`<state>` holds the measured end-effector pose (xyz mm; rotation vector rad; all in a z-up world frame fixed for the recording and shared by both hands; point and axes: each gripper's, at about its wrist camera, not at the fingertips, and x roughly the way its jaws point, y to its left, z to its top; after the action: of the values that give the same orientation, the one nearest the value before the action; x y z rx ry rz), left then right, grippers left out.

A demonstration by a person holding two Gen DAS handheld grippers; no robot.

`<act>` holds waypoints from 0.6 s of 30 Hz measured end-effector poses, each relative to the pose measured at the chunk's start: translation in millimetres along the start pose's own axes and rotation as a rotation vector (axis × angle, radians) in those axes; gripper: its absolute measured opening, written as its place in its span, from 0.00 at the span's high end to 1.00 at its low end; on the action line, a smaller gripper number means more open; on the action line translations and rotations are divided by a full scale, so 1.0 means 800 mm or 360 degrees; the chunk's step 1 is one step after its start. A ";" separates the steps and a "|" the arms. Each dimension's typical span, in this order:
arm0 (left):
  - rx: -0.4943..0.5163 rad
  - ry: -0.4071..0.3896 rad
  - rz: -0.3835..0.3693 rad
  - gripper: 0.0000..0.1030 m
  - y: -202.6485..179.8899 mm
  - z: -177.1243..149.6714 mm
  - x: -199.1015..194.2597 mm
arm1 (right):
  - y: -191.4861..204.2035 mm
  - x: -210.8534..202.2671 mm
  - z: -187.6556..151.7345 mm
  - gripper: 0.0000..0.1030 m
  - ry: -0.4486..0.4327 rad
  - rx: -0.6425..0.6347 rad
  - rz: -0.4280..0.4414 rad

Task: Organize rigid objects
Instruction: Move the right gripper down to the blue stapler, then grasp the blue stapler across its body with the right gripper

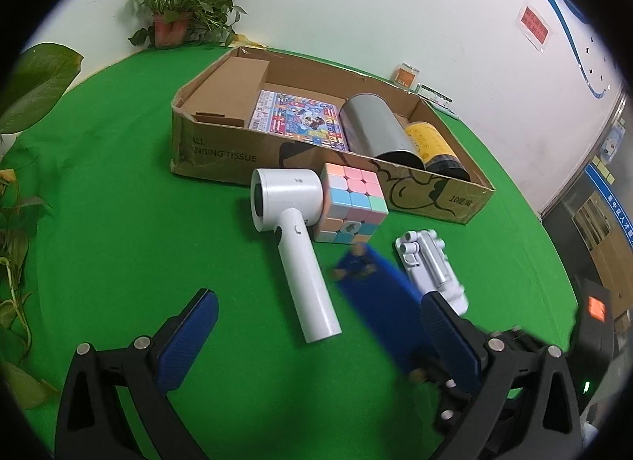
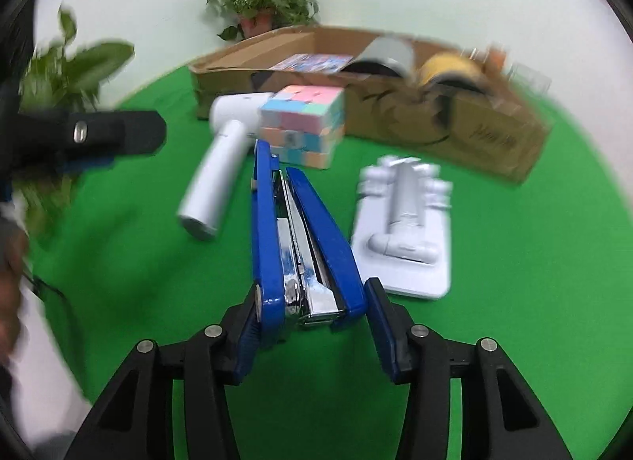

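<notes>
My right gripper [image 2: 312, 317] is shut on a blue stapler [image 2: 304, 230], held above the green table; the stapler also shows blurred in the left wrist view [image 1: 379, 301]. My left gripper [image 1: 316, 337] is open and empty, just short of a white hair dryer [image 1: 292, 238] lying on the table. A pastel cube [image 1: 352, 202] stands beside the dryer's head. A white folding stand [image 1: 431, 270] lies to the right. The cardboard box [image 1: 221, 155] behind holds a colourful booklet [image 1: 300, 119], a grey cylinder [image 1: 376, 127] and a yellow-black can [image 1: 431, 143].
Potted plants stand at the back [image 1: 178, 4] and along the left edge [image 1: 16, 191]. A small orange jar [image 1: 405, 74] sits behind the box by the white wall. The green cloth [image 1: 118, 222] covers the table.
</notes>
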<state>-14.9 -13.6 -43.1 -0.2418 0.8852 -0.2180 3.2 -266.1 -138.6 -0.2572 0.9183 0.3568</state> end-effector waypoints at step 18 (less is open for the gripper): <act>-0.0108 0.0223 -0.0231 0.01 0.009 -0.008 0.024 | 0.028 -0.059 -0.024 0.07 -0.0349 -0.0253 0.0073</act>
<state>-7.8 -12.7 -63.3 -0.3575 1.0161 -0.3431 -45.7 -261.1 -113.2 -0.3362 0.6817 0.4911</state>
